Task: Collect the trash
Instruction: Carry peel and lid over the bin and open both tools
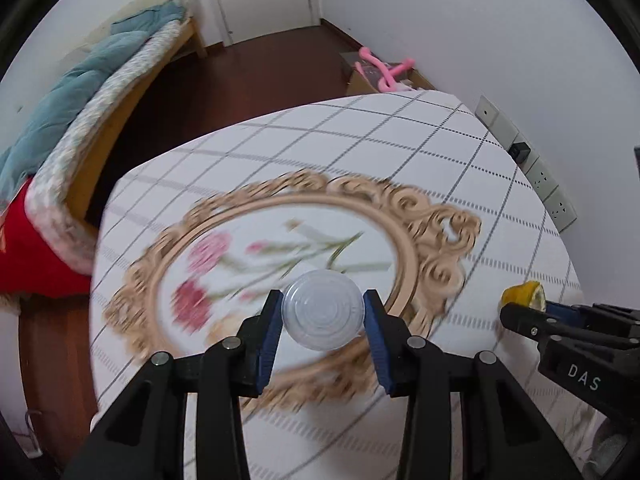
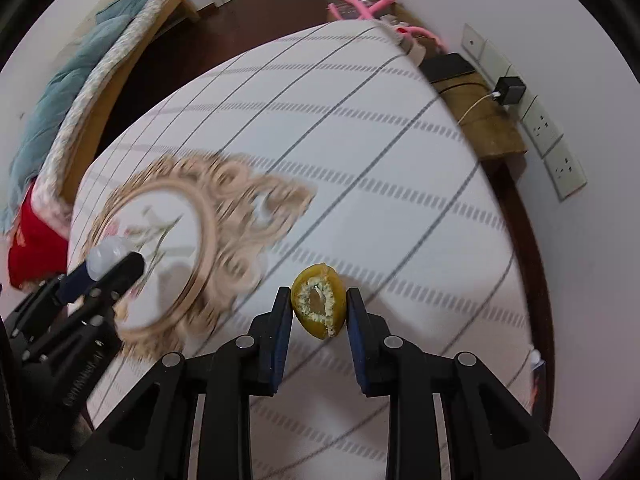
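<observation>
Above the table [image 1: 400,152], with its white cloth and grey grid lines, both claws hang in the air. The left gripper [image 1: 323,312] grasps a clear round plastic lid [image 1: 322,309]. Its two blue pads [image 1: 269,336] press on the lid from both sides, and the lid sits up off the cloth, right over a big oval tray [image 1: 436,236]. The tray has a curly gold rim and pink and red flowers painted in the middle. It lies flat on the near left part of the table, and its rim comes close to the table's left edge. The tray looks blurry in both views.

The right gripper [image 2: 320,308] is clenched on a yellow piece of fruit peel [image 2: 317,305]. The peel stands on its side between the pads, and its pale inside faces the camera. It hangs over bare cloth, just to the right of the tray. From the left view the peel shows at the far right, near the table's right edge.

The far half of the table has lots of open cloth. Past the left edge there is dark floor [image 1: 256,64], then a bed [image 1: 120,76] with a teal blanket. The right edge runs close to a white wall [image 1: 480,20] with sockets [image 1: 552,188] on it
</observation>
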A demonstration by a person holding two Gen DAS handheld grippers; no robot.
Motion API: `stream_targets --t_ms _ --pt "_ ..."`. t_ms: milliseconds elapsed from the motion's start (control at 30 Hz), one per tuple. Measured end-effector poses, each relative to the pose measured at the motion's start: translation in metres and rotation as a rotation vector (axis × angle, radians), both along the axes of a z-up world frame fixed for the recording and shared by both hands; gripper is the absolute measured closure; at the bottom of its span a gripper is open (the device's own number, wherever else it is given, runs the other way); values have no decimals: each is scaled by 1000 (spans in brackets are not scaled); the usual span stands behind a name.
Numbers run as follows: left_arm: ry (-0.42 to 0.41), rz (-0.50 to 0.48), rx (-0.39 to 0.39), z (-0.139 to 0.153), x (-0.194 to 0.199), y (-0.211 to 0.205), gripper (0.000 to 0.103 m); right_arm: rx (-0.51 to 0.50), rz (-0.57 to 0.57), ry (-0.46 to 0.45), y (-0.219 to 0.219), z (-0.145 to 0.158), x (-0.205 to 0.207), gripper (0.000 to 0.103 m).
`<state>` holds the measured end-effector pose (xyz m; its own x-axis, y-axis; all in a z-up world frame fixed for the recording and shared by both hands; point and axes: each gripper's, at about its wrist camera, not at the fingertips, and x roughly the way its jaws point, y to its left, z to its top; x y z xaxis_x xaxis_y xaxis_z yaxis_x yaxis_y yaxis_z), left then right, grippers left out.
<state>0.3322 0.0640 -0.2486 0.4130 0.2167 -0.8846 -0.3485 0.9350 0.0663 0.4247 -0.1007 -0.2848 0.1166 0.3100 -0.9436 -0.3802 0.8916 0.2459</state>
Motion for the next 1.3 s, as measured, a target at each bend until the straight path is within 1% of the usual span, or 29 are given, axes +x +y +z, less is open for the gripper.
stream_targets --t_ms 133,267,400,567,700,800,900,1000,1133,1167,1267,1300 --pt "-20 37 -17 19 -56 11 66 39 39 4 6 11 -44 75" --pt "-39 76 -28 38 -120 24 66 83 97 0 21 31 -94 75" --pt "-63 126 -27 57 -185 41 66 140 174 -11 46 59 -152 75" --pt "-100 210 -41 82 -262 74 67 206 300 -20 91 96 -224 75" --pt "-118 300 -4 99 -326 110 66 250 406 -18 135 116 -276 75" --pt "-115 372 19 103 -368 138 66 279 488 -3 174 125 -314 75" --pt "-96 463 45 95 -408 171 66 289 570 11 214 127 -348 75" --pt "-64 545 31 74 -435 200 66 275 638 34 257 115 -376 75" --pt "-14 652 -12 32 -461 239 67 220 696 71 312 78 -401 75" --pt "-4 667 -20 23 -464 243 67 205 706 81 324 67 -406 75" --pt "25 712 -75 -11 -470 265 67 158 737 113 352 34 -415 75" --pt "33 720 -91 -21 -472 270 67 143 747 131 362 19 -419 75"
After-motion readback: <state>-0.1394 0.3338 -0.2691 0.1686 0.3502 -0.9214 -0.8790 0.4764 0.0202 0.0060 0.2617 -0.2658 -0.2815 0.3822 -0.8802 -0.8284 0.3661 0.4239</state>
